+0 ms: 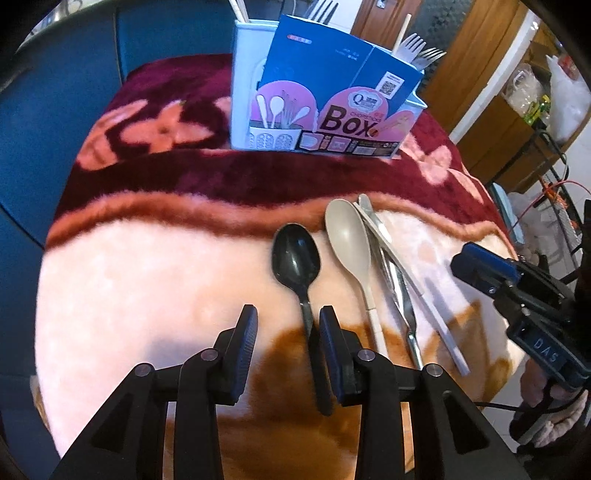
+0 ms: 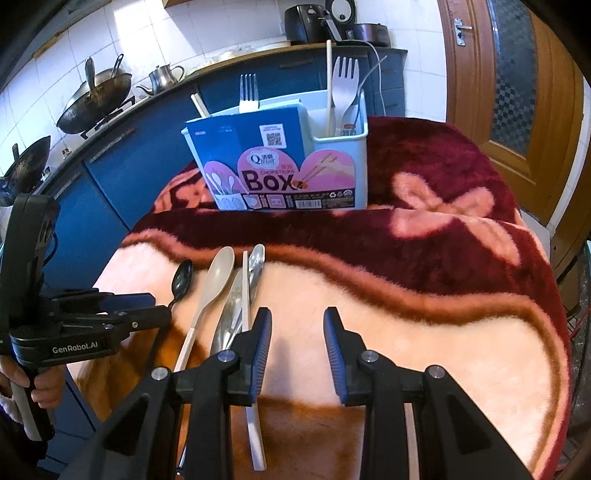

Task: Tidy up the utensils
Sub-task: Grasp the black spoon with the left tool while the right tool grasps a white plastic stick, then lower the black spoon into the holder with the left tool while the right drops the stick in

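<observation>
The left gripper [image 1: 288, 321] was held with fingers spread, the black spoon [image 1: 295, 254] handle lying just inside its right finger. The right gripper [image 2: 297, 325] was spread over bare blanket [image 2: 424, 332]. The utensil box [image 2: 280, 162] stood near the far table edge.

White tiled wall [image 2: 122, 33], blue cabinets [image 2: 122, 166], wooden door [image 2: 517, 92], seemingly daylit

Left gripper [image 1: 288, 325] low over the blanket's near edge, jaws parted. Right gripper [image 2: 297, 328] alongside, jaws likewise apart, gripping nothing. 2 hands below, grasping the handles.
</observation>
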`<state>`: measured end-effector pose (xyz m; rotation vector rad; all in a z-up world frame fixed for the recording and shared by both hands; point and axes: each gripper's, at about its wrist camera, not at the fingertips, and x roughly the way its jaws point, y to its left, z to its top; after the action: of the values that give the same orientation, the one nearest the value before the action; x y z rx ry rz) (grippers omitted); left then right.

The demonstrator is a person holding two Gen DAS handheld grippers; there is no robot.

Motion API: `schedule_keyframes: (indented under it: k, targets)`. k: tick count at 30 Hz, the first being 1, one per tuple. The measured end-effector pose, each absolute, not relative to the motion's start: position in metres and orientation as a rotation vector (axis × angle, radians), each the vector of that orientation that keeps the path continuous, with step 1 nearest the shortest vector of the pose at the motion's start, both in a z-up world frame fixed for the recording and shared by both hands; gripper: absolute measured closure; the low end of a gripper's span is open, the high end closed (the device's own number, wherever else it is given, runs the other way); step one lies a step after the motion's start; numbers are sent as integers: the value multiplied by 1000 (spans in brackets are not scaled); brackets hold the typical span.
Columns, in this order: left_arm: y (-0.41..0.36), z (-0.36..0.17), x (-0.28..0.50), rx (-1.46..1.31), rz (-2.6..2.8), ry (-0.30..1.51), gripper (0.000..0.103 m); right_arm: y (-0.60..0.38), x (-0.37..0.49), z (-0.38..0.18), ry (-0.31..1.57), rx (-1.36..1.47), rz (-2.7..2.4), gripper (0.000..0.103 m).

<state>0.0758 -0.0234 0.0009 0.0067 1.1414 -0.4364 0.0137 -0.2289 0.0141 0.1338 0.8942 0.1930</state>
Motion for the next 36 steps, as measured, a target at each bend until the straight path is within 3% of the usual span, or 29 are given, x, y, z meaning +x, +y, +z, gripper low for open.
schedule_keyframes:
  k: [8, 13, 16, 21, 27, 36]
  targets:
    - [-35, -3, 79, 21, -466, 1150, 68, -218, 16, 8, 941, 115, 231, 71]
    - [-36, -5, 82, 53, -443, 1130, 93, -209, 20, 4, 976, 84, 250, 71]
    - [-32, -5, 83, 26, -449, 1127, 98, -203, 24, 1, 1009, 62, 274, 71]
    - [-23, -2, 80, -19, -468, 1093, 98, -198, 34, -5, 1080, 70, 314, 71]
    - [-12, 20, 73, -45, -481, 960, 98, -196, 45, -7, 1114, 51, 329, 95]
    - [-8, 54, 76, -94, -480, 780, 98, -207, 34, 16, 983, 119, 372, 96]
